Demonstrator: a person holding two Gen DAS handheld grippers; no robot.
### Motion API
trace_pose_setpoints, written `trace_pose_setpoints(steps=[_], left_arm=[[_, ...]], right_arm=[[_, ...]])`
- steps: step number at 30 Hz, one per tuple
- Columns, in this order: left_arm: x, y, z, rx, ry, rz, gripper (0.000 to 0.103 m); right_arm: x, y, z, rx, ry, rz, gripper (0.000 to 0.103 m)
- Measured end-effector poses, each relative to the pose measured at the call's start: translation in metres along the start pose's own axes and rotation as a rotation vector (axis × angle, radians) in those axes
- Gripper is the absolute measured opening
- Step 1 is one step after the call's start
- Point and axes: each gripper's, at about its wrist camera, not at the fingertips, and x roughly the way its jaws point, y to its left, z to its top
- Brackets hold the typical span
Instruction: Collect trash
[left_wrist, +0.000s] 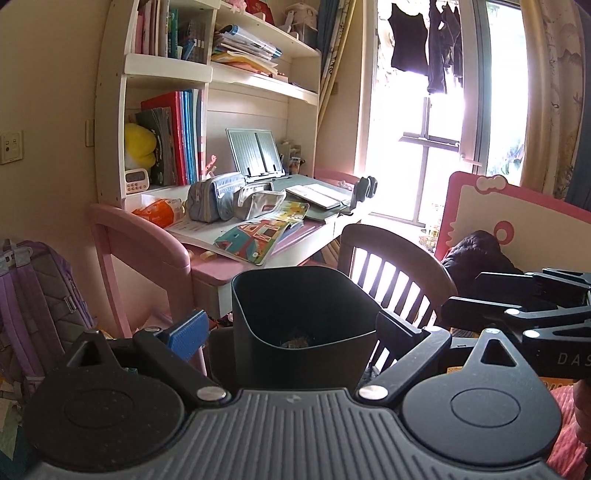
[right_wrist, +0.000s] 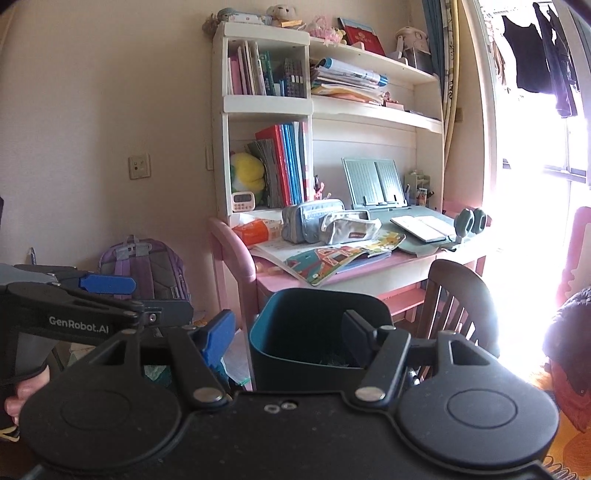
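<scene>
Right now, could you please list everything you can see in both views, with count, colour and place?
bin: one, dark, in front of the desk, some scraps inside
desk: one, pink and white, against the wall
shelves: one unit, white, on the desk, holding books
pencil cases: two, grey-blue and silver, on the desk
picture book: one, colourful, at the desk's front edge
orange packet: one, at the desk's left end
timer: one, white, on the lowest shelf
soft toy: one, yellow, above the timer
chair: one, dark wood, right of the bin
backpack: one, purple, on the floor at left
left tongs: open around the bin
right tongs: open around the bin
</scene>
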Motion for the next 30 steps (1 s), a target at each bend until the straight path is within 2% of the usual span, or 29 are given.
trace_pose_setpoints(steps=[30], left_arm=[[-0.0072, -0.0062, 0.0022, 0.002, -0.012, 0.004, 0.098]], right_arm=[[-0.0042, -0.0004, -0.0009, 0.011, 0.01, 0.008, 0.064]])
